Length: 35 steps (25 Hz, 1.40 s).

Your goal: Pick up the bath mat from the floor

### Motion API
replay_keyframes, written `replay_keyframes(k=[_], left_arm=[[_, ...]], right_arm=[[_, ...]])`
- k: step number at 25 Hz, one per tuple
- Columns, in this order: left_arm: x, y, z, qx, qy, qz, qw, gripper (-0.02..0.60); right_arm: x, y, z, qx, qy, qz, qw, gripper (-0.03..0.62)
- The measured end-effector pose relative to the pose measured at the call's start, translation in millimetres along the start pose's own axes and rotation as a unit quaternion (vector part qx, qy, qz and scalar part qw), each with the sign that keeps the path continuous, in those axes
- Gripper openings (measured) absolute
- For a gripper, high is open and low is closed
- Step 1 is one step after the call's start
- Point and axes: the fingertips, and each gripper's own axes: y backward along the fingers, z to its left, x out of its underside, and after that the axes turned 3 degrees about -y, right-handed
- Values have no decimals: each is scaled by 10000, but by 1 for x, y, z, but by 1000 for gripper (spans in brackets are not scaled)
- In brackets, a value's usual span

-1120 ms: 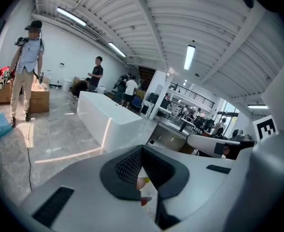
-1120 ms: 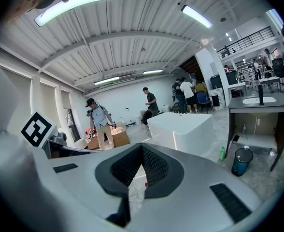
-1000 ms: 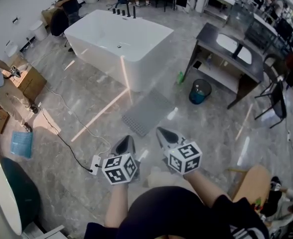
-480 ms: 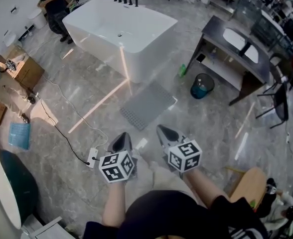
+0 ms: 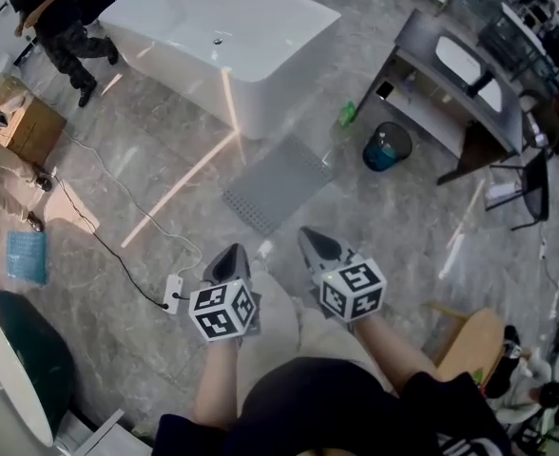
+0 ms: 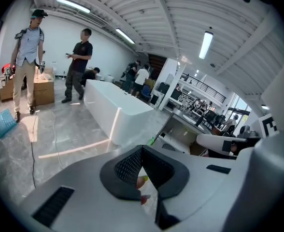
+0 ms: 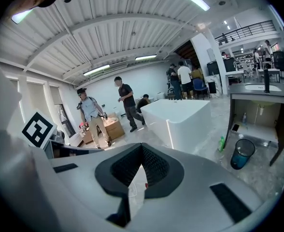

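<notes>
The grey, perforated, rectangular bath mat [image 5: 278, 183] lies flat on the marble floor just in front of the white freestanding bathtub [image 5: 224, 41], by its near corner, and it is untouched. My left hand-held gripper [image 5: 232, 255] and right hand-held gripper [image 5: 310, 242] hover side by side on the side of the mat away from the bathtub, well apart from the mat. Both have their jaws pressed together with nothing between them. I judge the main risk is arriving closed: unless the jaws part before the mat's edge, they will only shove it toward the bathtub. The mat looks thin and limp, so a shallow pinch could slip and the tips could scrape the stone. The black cable with its white power strip [image 5: 173, 293], farther from the bathtub than the mat, could snag a foot
</notes>
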Motion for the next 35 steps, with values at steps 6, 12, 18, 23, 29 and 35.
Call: replay_keyframes(k=[6, 12, 18, 23, 29, 35], left_arm=[[-4, -45, 36, -23, 196, 284, 9994, 0], [0, -88, 68, -39, 303, 587, 9978, 0], [7, -141, 97, 27, 276, 867, 9959, 0], [28, -180, 123, 102, 371, 1214, 9919, 0], [59, -230, 150, 80, 625, 1458, 9873, 0], [102, -282, 172, -34, 640, 1635, 9845, 0]], right_arm=[[-3, -54, -12, 119, -44, 223, 9997, 11], [4, -104, -30, 263, -145, 490, 9983, 11], [22, -160, -55, 488, -347, 677, 9959, 11], [46, -200, -70, 644, -513, 834, 9931, 11], [85, -244, -95, 691, -574, 1091, 9900, 11], [145, -293, -135, 660, -523, 1482, 9854, 11]])
